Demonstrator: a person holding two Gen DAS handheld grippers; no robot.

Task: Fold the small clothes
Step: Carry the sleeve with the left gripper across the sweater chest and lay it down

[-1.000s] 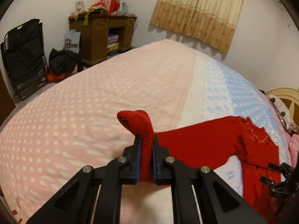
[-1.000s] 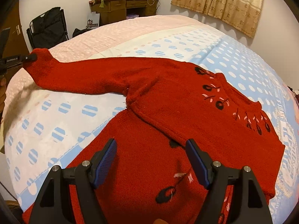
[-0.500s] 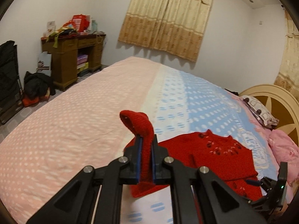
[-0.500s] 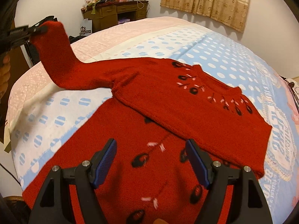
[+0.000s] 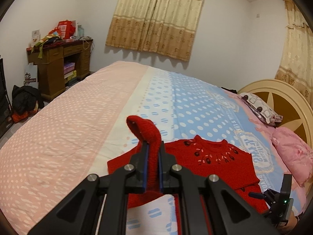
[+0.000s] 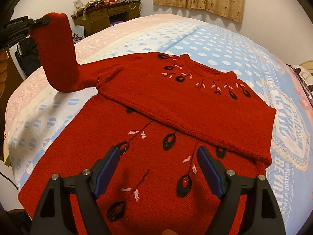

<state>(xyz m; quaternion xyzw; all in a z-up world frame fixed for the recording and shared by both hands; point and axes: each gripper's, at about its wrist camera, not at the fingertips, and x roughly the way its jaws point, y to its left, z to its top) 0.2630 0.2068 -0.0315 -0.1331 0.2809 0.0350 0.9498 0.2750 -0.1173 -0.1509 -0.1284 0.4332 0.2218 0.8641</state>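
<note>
A small red knit sweater (image 6: 176, 105) with black and pink flower embroidery lies on the bed; its right sleeve lies folded across the chest. It also shows in the left wrist view (image 5: 211, 162). My left gripper (image 5: 152, 168) is shut on the cuff of the left sleeve (image 5: 144, 131) and holds it up above the bed; from the right wrist view the raised sleeve (image 6: 56, 52) stands at the upper left with the left gripper (image 6: 42, 21) at its tip. My right gripper (image 6: 158, 174) is open and empty just above the sweater's lower front.
The bed (image 5: 58, 137) has a pink, white and blue dotted cover. Pink pillows (image 5: 291, 152) and a round headboard (image 5: 281, 101) are at the right. A wooden desk (image 5: 56, 64) with clutter and a black bag stand beyond the bed's left side. Curtains hang on the far wall.
My left gripper has lifted the sleeve cuff and carried it in toward the sweater's body. The sleeve went from lying stretched out to standing up. My right gripper stayed open, drawing back slightly.
</note>
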